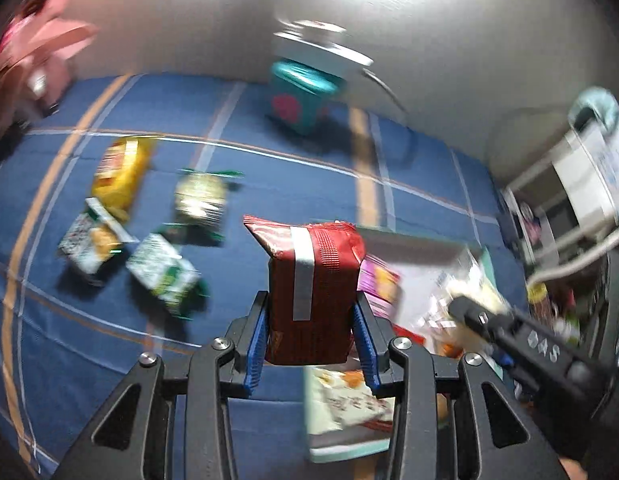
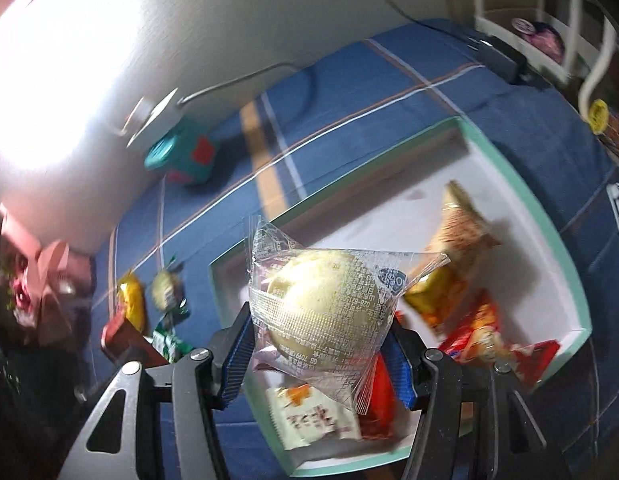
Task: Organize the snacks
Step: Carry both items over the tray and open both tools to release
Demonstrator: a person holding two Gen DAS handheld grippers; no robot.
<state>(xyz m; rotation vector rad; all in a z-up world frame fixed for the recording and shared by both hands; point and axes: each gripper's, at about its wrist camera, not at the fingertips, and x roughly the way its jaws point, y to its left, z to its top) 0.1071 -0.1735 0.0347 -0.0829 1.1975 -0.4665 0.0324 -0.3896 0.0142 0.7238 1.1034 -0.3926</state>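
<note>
Snacks filled both my grippers: the left gripper clamped a red pack, the right gripper a clear-wrapped bun. The box lay just beneath my right fingers; I judged it best to lower each over bare floor inside before letting go.

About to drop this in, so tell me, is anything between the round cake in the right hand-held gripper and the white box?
Nothing visible. The right hand-held gripper holds the clear-wrapped round cake above the open, lidless white box. Snack packets lie inside at the right, but its left floor looks bare.
</note>
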